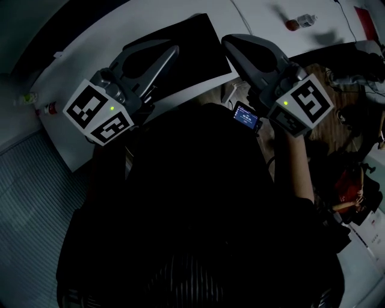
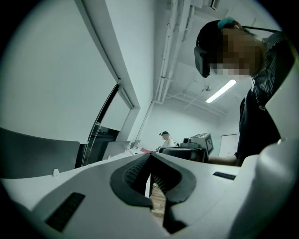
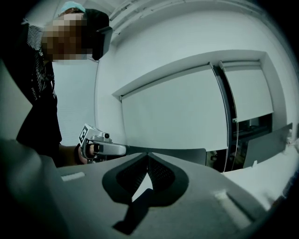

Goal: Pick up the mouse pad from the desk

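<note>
mouse pad over desk, bottle farther right

White bench sat along the top, grey ribbed floor at left. Walls were white, with a roller blind down over the window. Ceiling strip light was lit, pipes overhead.

An office-like lab: a long white tabletop at twelve o'clock in the head view, roller blinds over windows, a ceiling strip light at two o'clock, exposed pipes overhead.
</note>
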The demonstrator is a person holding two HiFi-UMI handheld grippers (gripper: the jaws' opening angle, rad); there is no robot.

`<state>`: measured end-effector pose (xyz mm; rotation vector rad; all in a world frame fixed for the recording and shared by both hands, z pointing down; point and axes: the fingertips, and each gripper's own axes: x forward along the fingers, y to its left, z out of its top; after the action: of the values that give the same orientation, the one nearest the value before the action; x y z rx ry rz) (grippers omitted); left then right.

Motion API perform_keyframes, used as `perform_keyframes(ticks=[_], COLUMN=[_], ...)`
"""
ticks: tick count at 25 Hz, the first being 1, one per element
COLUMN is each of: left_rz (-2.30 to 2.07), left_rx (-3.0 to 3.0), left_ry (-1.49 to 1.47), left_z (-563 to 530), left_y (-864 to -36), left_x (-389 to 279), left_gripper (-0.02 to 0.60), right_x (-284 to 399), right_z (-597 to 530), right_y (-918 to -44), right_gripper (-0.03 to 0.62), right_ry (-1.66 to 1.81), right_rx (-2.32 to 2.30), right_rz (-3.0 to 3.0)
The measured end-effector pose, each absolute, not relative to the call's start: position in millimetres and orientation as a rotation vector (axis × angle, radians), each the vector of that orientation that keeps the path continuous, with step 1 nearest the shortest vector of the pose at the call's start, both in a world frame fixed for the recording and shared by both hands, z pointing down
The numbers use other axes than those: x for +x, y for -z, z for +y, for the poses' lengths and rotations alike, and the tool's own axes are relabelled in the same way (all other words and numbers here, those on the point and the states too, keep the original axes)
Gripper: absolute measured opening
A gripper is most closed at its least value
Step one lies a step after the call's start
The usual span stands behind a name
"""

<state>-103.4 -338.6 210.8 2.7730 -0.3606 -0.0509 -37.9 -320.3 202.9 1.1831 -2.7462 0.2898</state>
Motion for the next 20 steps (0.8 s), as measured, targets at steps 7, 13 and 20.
perform_keyframes(ticks=[7,13,20], left_rz=[-0.354,-0.437,-0.525], left_rx=[2.776,2.775,2.699], left_ry=[0.034,-0.018,-0.059], left_z=[-355.9,-373.5,-421.7], left_y=[-211.5,-201.7,-212.0], left_x=[-80.2,-43.9,-6.0], left_gripper=[0.008,0.008,0.008], right_x=[-10.9,34.4,79.4], right_z=[-341.4,-372.8,-427.6], right_y=[-206.0,-202.8,-203.4], right_gripper=[0.005,0.005,0.005], right_ry=[-0.338,-0.383,-0.428], right_rx=[1.216,1.157,1.039], right_rz=[-2.735,-2.812,-2.859])
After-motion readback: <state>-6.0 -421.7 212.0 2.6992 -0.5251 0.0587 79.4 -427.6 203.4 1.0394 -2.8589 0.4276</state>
